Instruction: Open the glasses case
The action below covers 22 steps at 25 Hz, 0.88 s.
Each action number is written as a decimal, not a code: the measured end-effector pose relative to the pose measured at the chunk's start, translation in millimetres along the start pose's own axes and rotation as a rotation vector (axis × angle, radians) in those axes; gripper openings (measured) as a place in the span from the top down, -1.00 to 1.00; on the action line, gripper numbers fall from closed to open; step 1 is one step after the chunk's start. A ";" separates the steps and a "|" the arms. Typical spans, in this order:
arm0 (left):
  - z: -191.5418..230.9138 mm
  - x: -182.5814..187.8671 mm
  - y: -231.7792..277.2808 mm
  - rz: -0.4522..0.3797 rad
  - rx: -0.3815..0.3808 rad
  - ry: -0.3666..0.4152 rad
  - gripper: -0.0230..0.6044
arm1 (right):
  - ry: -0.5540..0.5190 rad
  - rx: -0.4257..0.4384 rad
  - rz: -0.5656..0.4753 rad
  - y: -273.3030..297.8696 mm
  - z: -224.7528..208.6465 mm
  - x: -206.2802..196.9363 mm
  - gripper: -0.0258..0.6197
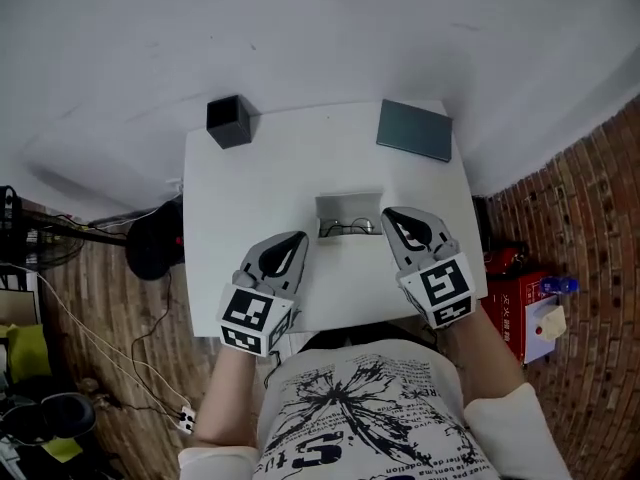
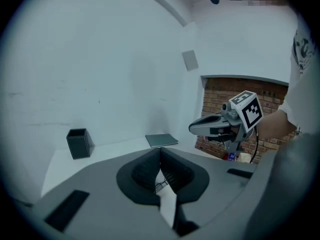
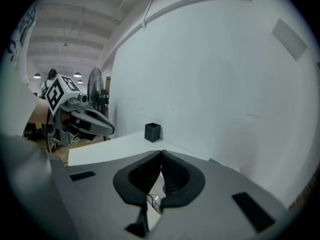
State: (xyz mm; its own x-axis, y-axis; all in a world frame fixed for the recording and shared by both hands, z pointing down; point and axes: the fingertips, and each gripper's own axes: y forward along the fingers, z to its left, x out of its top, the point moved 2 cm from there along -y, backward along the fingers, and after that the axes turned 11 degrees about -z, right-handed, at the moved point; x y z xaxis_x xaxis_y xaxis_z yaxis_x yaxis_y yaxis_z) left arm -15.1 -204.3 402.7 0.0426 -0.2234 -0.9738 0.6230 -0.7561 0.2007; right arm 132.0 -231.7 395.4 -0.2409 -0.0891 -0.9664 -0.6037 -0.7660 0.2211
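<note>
Lying open mid-table [image 1: 250,188]: glasses case [image 1: 348,208], spectacles [image 1: 348,228] inside; judged light, rigid shell, fragile contents; grasp at side walls. Left gripper [image 1: 298,239], 8 o'clock; right gripper [image 1: 390,213], 4 o'clock: both closed, empty.

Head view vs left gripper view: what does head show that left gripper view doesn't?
Head view only: the open glasses case in full, the marker cube on the left gripper, a white plug on the floor. Left gripper view only: a grey wall plate, its own ridged pads meeting. Both: black box, flat grey object, right gripper, white table.
</note>
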 end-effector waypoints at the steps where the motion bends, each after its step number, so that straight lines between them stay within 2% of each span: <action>1: -1.6 9.6 -6.3 -0.019 -0.002 0.026 0.88 | 0.009 -0.011 -0.018 -6.5 2.9 4.1 0.87; 6: -19.6 56.1 -36.9 -0.146 -0.030 0.080 0.88 | 0.053 -0.041 -0.084 -34.4 16.9 22.2 0.87; 10: -36.3 74.2 -57.4 -0.222 -0.055 0.074 0.88 | 0.034 -0.043 -0.132 -52.8 27.5 34.7 0.88; 14: -41.3 76.8 -69.9 -0.234 -0.035 0.083 0.88 | 0.010 -0.020 -0.159 -61.4 31.9 42.8 0.88; 18: -41.7 76.2 -72.6 -0.214 -0.014 0.129 0.88 | 0.007 -0.013 -0.182 -63.5 35.0 50.2 0.88; 22: -45.1 85.7 -68.7 -0.263 0.002 0.122 0.88 | 0.009 -0.030 -0.207 -69.3 30.0 52.5 0.88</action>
State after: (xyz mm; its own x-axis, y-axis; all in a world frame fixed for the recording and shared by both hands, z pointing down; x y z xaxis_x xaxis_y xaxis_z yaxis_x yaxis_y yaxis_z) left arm -19.0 -143.7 300.6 -0.0260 0.0563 -0.9981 0.6235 -0.7795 -0.0602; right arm 138.4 -164.3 333.3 -0.1076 0.0664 -0.9920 -0.6167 -0.7870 0.0142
